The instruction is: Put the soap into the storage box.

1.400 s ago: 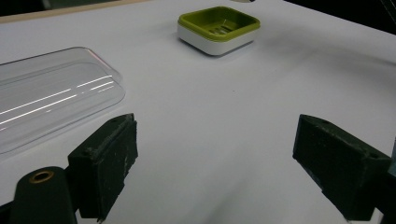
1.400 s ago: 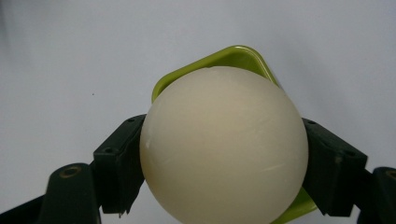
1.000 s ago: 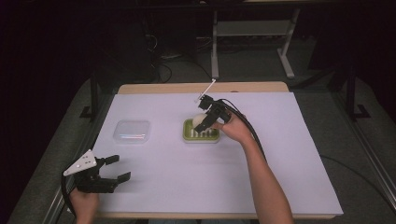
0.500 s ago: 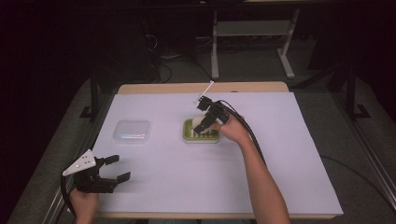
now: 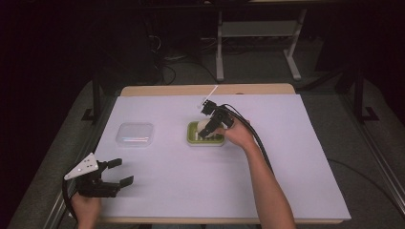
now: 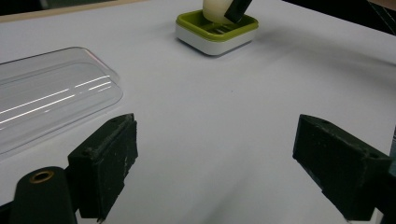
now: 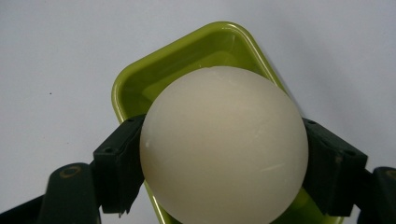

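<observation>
A cream, rounded soap bar [image 7: 224,144] is clamped between the jaws of my right gripper [image 7: 224,161], directly over a lime-green soap dish [image 7: 187,56]. In the high view the right gripper [image 5: 208,130] tilts down onto the dish [image 5: 206,140] at the table's middle. From the left gripper view the soap [image 6: 215,10] sits low inside the dish [image 6: 217,33]; whether it rests on it I cannot tell. My left gripper [image 5: 122,172] hovers open near the front left corner, jaws wide and nothing between them [image 6: 215,168].
A clear plastic lid [image 5: 135,134] lies flat on the white table sheet [image 5: 286,157], left of the dish and just ahead of the left gripper [image 6: 46,100]. A black cable [image 5: 255,138] trails along the right forearm. The table's front edge runs close behind the left hand.
</observation>
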{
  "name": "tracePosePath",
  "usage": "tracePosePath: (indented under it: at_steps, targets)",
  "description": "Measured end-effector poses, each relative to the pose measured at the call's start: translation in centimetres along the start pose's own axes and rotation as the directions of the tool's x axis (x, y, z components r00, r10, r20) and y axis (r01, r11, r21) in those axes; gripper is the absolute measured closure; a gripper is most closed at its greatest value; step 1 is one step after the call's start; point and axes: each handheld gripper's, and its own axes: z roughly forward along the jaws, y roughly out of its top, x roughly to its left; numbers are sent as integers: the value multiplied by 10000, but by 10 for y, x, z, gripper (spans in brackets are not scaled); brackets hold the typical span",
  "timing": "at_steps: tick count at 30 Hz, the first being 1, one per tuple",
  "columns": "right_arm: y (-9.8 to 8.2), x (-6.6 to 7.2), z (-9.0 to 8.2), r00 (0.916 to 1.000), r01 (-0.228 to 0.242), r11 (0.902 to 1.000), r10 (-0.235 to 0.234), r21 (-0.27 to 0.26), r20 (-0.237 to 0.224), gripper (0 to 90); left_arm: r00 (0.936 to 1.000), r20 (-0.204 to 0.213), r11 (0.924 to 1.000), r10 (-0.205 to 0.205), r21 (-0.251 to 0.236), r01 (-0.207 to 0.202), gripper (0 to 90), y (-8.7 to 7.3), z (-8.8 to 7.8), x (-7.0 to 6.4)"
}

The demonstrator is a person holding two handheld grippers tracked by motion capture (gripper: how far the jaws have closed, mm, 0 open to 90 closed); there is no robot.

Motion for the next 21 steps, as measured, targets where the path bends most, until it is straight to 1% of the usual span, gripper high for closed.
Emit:
tracePosePath:
  at_steps: [7,10,15,17,21]
  targets:
    - [-1,1,2,10000,-36,10000,36,3,9,229,10000,0,10000,-32,-43,32,132,0,0,0]
    - [-1,1,3,10000,42,10000,-42,33,57,229,10000,7,10000,-53,-74,53,132,0,0,0]
    - [-2,0,4,10000,-83,9999,82,95,24,229,10000,19,10000,-50,-70,50,132,0,0,0]
    - [-2,0,5,10000,-28,9999,26,139,95,229,10000,27,9999,-60,-91,60,132,0,0,0]
    - [-1,1,7,10000,38,9998,-39,175,57,229,10000,23,9999,-63,-88,64,132,0,0,0]
